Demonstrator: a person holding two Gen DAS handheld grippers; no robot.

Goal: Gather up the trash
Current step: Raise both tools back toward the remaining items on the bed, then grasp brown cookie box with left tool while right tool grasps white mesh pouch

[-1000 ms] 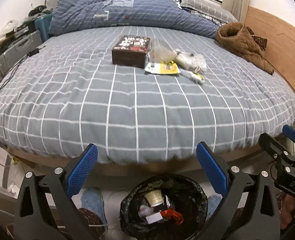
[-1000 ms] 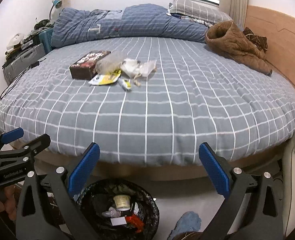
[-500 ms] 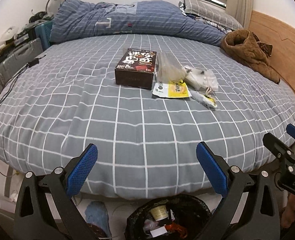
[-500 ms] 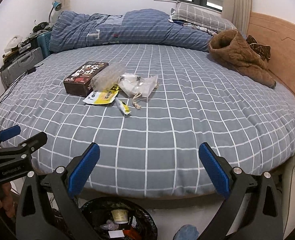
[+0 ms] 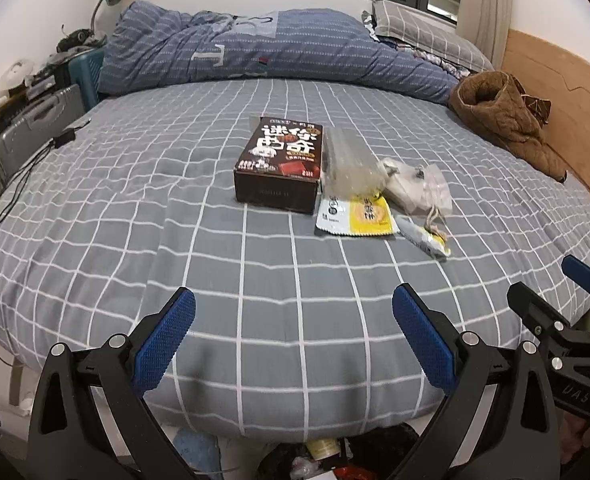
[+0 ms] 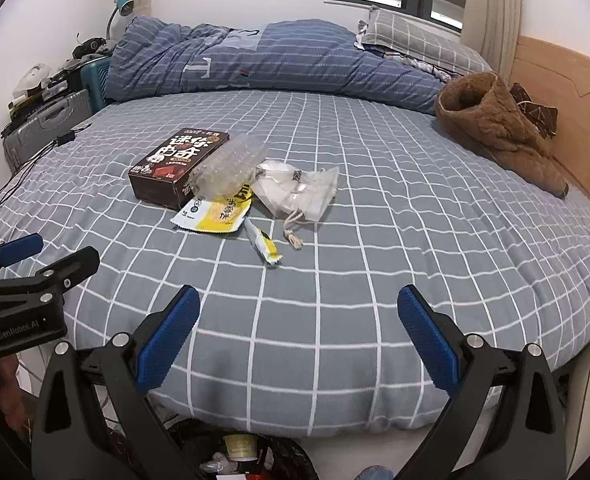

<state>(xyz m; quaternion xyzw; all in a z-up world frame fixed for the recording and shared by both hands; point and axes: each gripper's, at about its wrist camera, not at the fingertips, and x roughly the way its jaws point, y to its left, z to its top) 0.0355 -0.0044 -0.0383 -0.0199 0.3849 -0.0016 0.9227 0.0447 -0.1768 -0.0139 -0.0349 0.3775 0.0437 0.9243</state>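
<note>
Two grippers held wide over the near edge of the bed, five pieces of trash grouped mid-bed.

Nearest, one black trash bin (image 6: 239,456) stood on the floor below the bed's near edge, litter inside it. Above that edge the left gripper (image 5: 293,334) and right gripper (image 6: 299,332) hung with jaws spread wide, holding nothing. Toward the middle of the grey checked bed (image 5: 255,280) lay one small yellow wrapper (image 6: 265,245), one yellow-and-white packet (image 6: 215,213), one white drawstring pouch (image 6: 299,194), one clear plastic tray (image 6: 227,168) and one dark brown box (image 6: 177,162), touching or just beside each other. Farther off, one brown jacket (image 6: 499,128) lay by the right edge and one blue duvet (image 6: 263,64) along the far edge.
</note>
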